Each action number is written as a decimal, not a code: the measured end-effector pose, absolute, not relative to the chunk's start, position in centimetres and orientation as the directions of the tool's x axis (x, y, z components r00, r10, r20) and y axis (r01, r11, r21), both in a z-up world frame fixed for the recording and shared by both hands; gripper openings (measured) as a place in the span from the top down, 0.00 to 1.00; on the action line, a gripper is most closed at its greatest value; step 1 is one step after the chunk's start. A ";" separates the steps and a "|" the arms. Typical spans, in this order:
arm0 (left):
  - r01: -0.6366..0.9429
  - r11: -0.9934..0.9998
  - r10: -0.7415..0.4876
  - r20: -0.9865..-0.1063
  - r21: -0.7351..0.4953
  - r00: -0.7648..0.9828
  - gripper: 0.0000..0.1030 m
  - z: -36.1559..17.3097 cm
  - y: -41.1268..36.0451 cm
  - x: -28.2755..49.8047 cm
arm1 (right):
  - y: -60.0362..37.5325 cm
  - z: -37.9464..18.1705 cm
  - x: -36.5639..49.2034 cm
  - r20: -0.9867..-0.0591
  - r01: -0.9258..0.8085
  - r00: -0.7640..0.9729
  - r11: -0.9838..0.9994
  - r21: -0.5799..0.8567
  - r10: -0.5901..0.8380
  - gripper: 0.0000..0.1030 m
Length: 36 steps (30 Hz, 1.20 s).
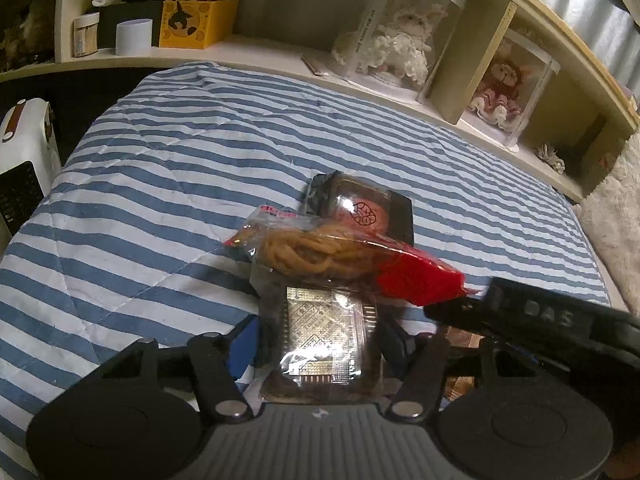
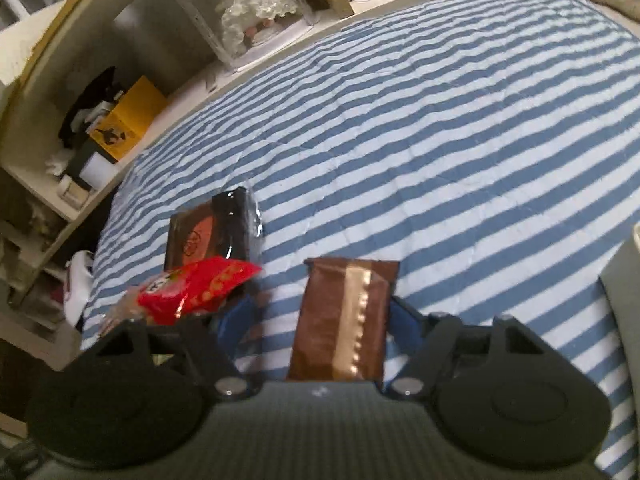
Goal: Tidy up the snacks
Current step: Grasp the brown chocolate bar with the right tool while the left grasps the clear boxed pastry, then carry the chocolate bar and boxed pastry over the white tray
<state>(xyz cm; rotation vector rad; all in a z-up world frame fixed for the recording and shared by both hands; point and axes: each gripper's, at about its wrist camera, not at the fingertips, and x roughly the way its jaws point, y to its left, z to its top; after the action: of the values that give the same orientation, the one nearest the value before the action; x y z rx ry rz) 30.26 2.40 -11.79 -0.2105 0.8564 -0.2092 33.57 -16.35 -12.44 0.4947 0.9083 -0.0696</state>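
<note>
My left gripper (image 1: 318,332) is shut on a clear-wrapped snack with a gold pattern (image 1: 326,332), held low over the striped bedspread (image 1: 160,184). Just beyond it lie a bag of fried twists with a red end (image 1: 320,254) and a dark packet with an orange round (image 1: 362,210). In the right wrist view, a brown packet with a gold strip (image 2: 344,320) sits between the fingers of my right gripper (image 2: 320,312). It touches the right finger, and a strip of bedspread shows beside the left finger (image 2: 238,318). The red bag (image 2: 196,290) and dark packet (image 2: 212,232) lie to the left.
A cream shelf unit (image 1: 460,80) runs along the far side of the bed, holding boxed dolls (image 1: 404,40), a yellow box (image 1: 192,24) and jars. A white appliance (image 1: 28,152) stands at the left. A fluffy rug (image 1: 616,208) lies at the right.
</note>
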 end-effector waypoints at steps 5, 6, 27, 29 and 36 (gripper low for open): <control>0.115 0.969 -0.242 -0.731 -0.220 0.638 0.38 -12.0 1.8 30.2 | -15.5 -12.4 33.4 -0.795 0.259 0.602 0.924 0.283 0.075 0.43; 0.114 0.969 -0.240 -0.731 -0.219 0.639 0.38 -12.1 1.7 30.2 | -15.6 -12.4 33.5 -0.799 0.254 0.597 0.928 0.272 0.070 0.48; 0.061 0.974 -0.203 -0.732 -0.216 0.650 0.38 -12.1 1.4 30.1 | -15.8 -11.2 27.3 -0.862 -0.410 0.445 0.911 0.044 0.242 0.52; 0.067 0.978 -0.192 -0.735 -0.196 0.651 0.38 -12.2 1.1 30.1 | -15.5 -11.5 26.5 -0.871 -0.421 0.437 0.907 0.023 0.225 0.50; 0.072 0.983 -0.172 -0.734 -0.166 0.657 0.37 -12.4 0.8 29.9 | -15.8 -12.2 24.2 -0.878 -0.232 0.453 0.971 0.053 0.156 0.41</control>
<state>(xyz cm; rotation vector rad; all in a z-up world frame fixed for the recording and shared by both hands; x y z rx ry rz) 29.85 0.75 -12.38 -0.1264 0.8428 -0.1385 24.22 -15.76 -12.16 -0.0781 1.0747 0.2397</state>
